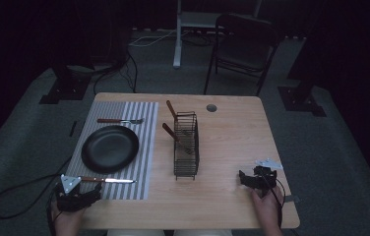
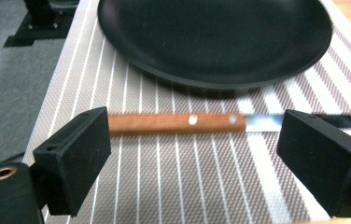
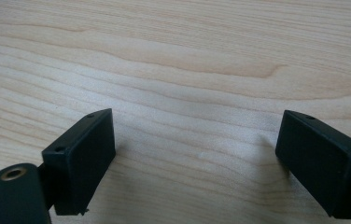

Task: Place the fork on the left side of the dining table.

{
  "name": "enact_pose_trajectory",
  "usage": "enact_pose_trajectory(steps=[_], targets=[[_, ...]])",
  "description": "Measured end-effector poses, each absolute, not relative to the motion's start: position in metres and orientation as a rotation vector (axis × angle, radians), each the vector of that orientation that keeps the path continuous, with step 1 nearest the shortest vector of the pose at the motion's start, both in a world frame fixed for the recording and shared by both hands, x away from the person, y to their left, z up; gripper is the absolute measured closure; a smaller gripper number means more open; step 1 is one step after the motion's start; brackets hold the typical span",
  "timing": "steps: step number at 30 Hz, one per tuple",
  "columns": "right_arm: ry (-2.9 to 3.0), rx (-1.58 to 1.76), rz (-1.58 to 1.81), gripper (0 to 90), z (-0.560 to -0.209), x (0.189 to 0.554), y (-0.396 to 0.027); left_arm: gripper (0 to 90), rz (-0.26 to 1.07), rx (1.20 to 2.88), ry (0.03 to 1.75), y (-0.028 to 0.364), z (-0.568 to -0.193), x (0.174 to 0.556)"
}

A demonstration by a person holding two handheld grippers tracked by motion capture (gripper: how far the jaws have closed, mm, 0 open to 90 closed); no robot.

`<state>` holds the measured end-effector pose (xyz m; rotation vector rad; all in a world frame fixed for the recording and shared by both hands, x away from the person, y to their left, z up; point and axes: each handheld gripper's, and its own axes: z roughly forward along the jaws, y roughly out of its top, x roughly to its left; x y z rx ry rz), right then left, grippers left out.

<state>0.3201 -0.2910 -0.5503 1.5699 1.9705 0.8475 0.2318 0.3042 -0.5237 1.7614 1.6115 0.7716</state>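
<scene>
On the near left of the pale wooden table [image 1: 232, 142], the left hand-held gripper [image 1: 77, 196] hovers with jaws wide apart just short of the wooden-handled table knife [image 2: 183, 123], which lies flat on the grey-and-white striped placemat [image 2: 187, 182] just near of the round black plate [image 2: 220, 37]. At the near right, the right hand-held gripper [image 1: 254, 179] is likewise spread open over bare wood, well apart from the black wire cutlery basket [image 1: 186, 145] (two wooden-handled utensils lean in it). Any pinch risks catching the placemat weave, or the thin, low knife could skid towards the plate.
</scene>
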Motion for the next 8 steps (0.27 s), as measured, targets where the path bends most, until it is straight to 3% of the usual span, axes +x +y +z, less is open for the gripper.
enact_pose_trajectory(steps=[8], targets=[[1.971, 1.569, 0.847, 11.5, -0.5503, 0.3202, -0.2911, 10.1, 0.806, 1.713, 1.686, 0.3122, -0.5279, 0.2261]])
